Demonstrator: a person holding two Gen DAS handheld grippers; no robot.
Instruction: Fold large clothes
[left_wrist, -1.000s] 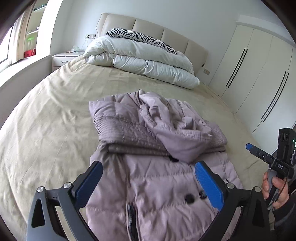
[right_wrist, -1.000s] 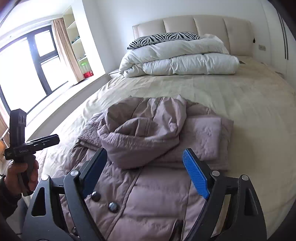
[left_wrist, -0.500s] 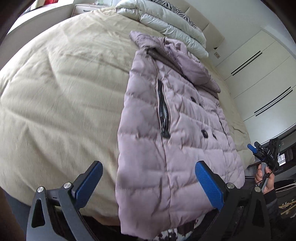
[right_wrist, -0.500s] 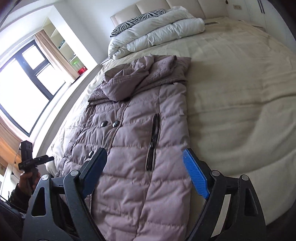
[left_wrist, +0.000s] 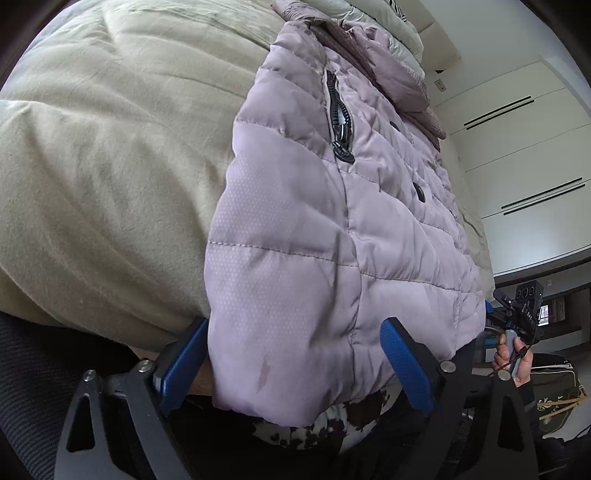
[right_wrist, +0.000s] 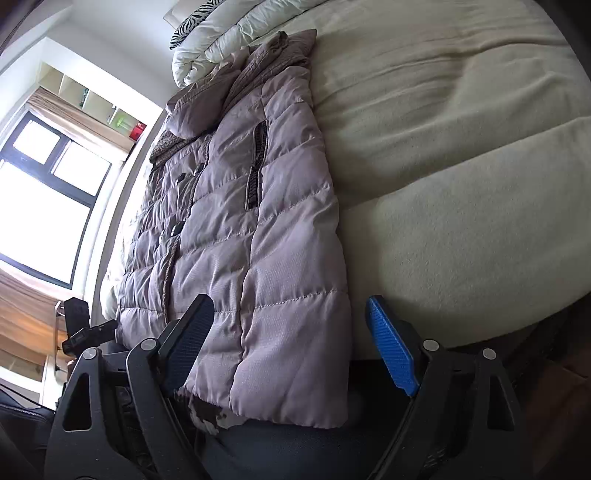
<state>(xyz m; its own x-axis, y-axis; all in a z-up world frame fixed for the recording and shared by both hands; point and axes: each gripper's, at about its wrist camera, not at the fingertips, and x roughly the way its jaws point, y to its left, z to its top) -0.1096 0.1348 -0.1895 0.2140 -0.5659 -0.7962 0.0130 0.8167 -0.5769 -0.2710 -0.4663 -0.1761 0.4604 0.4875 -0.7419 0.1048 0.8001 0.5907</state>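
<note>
A lilac quilted puffer jacket (left_wrist: 332, 229) lies lengthwise on the beige bed (left_wrist: 110, 147), its hem hanging over the foot edge; its sleeves and hood are folded over the chest at the far end. It also shows in the right wrist view (right_wrist: 236, 240). My left gripper (left_wrist: 295, 362) is open, its blue pads on either side of the left hem corner, not closed on it. My right gripper (right_wrist: 291, 339) is open, straddling the right hem corner.
A folded white duvet (right_wrist: 236, 33) and a zebra pillow lie at the headboard. White wardrobes (left_wrist: 524, 155) stand right of the bed, a window (right_wrist: 40, 184) on the left. A dark and white patterned lining (left_wrist: 332, 424) shows under the hem.
Both grippers have dropped from above the jacket's chest down to the foot of the bed and now sit around the two hem corners, still open.
</note>
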